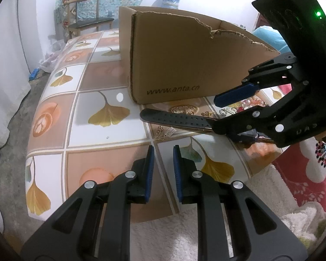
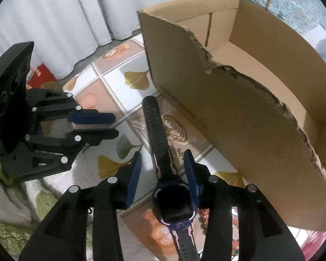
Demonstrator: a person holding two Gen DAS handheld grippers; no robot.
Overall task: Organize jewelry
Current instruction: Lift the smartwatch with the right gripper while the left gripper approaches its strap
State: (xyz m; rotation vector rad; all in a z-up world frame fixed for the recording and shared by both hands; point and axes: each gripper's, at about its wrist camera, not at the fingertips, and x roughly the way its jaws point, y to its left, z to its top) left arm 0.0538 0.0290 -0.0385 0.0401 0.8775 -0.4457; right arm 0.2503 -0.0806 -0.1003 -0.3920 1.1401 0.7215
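Observation:
A dark watch (image 2: 172,204) with a perforated strap (image 1: 176,118) lies between the jaws of my right gripper (image 2: 163,163), which stand open around it; the strap sticks out forward above the table. The right gripper also shows in the left wrist view (image 1: 230,111). My left gripper (image 1: 163,152) is open and empty over the tiled table (image 1: 97,82). Gold chains (image 1: 163,131), rings and beads (image 1: 239,106) lie on the table in front of the open cardboard box (image 1: 184,61), whose inside (image 2: 260,65) looks empty.
The box's near wall has a torn top edge (image 2: 239,69). A chair (image 1: 87,19) stands behind the table. A fluffy white rug (image 1: 184,228) and a red flowered cloth (image 1: 310,169) lie at the near table edge.

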